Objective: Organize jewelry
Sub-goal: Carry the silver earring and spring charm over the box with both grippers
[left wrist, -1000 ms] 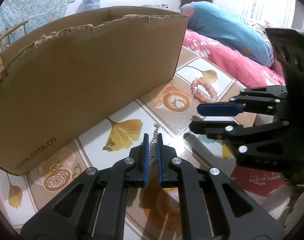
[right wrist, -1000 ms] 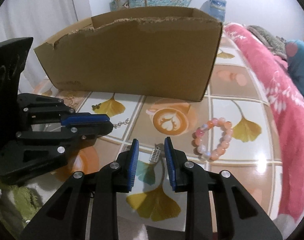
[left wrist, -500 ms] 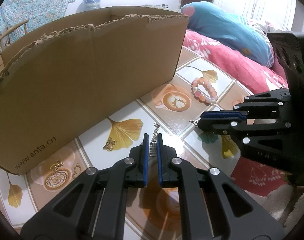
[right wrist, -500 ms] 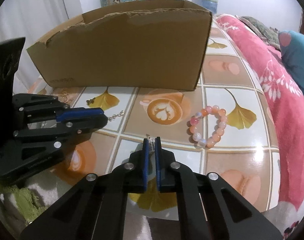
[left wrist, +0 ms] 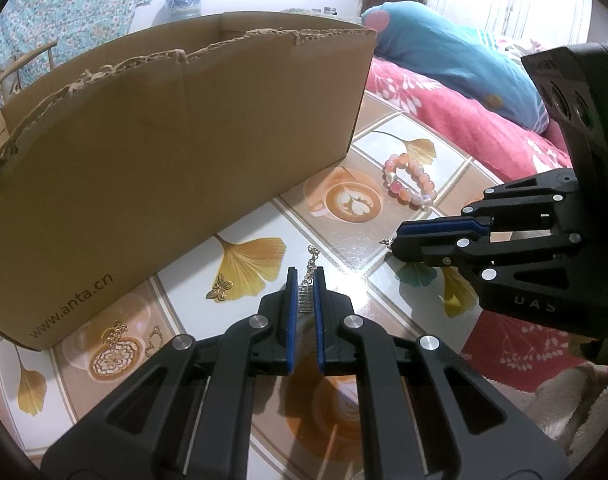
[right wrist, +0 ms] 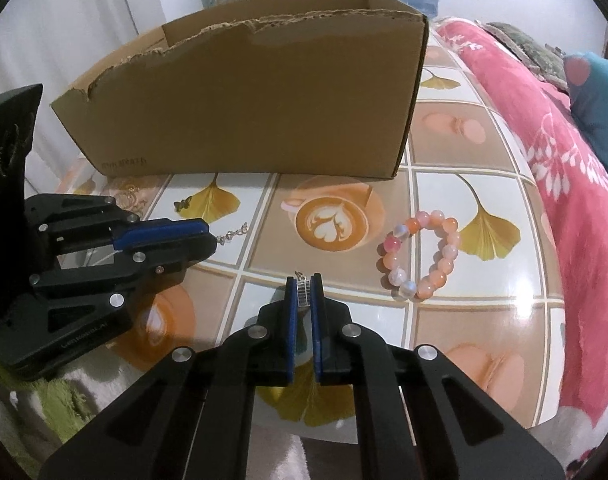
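Left wrist view: the left claw (left wrist: 304,284) is almost closed, and its blue pads pinch a small silver charm (left wrist: 304,299) with a short chain (left wrist: 311,258) sticking out in front. It is low over the bench (left wrist: 343,248), which has a cloth with coffee cups and yellow leaves.

Right wrist view: the right claw (right wrist: 303,286) is almost closed too. It pinches a second silver charm (right wrist: 302,295), just like the first.

The two claws are side by side, near each other but not touching.

A bead bracelet (right wrist: 421,254) in pink and orange lies on the bench, to the right of both claws. A gold butterfly (left wrist: 220,292) lies just left of the left claw. More gold pieces (left wrist: 118,332) lie by the near corner of the box (left wrist: 176,152). The big box stands open at the back of the bench.
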`<state>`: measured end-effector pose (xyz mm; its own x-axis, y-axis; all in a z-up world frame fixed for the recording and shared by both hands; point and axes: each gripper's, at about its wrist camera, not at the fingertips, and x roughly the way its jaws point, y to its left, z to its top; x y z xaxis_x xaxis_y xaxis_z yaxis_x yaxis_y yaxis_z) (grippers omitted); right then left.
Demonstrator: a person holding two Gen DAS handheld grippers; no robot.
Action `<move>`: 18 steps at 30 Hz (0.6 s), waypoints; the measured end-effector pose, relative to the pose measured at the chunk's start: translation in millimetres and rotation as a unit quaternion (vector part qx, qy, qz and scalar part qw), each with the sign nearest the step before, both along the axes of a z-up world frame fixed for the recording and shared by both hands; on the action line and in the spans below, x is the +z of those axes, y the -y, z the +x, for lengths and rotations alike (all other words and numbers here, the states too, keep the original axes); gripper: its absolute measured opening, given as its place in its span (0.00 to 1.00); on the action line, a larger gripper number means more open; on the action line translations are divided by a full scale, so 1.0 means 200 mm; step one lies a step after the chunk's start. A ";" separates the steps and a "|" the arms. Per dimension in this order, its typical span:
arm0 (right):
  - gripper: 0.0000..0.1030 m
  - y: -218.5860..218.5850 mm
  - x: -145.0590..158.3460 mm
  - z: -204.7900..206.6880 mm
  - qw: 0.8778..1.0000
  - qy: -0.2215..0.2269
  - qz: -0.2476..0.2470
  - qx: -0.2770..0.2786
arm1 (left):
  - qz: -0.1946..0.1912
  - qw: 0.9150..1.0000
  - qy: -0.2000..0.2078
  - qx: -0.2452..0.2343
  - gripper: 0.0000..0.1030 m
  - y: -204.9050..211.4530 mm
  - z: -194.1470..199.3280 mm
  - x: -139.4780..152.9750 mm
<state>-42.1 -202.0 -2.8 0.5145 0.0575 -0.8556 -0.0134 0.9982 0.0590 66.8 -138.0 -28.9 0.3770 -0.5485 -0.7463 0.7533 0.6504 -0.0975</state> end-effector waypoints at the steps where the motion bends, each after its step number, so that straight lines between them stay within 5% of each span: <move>1: 0.08 0.00 0.00 0.01 1.000 -0.002 -0.002 0.000 | 0.000 1.000 0.000 0.000 0.07 0.00 0.00 0.00; 14: 0.05 0.02 0.01 0.01 1.000 0.000 0.015 -0.004 | 0.010 1.000 -0.002 -0.012 0.08 0.01 -0.02 0.01; 18: 0.05 0.05 0.02 0.00 1.000 0.007 0.020 -0.005 | 0.014 1.000 -0.006 -0.015 0.16 0.02 -0.02 0.02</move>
<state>-43.0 -212.3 1.8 0.5275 0.0864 -0.8451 -0.0047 0.9951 0.0988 62.6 -141.6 -25.4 0.3521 -0.5389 -0.7653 0.7717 0.6299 -0.0885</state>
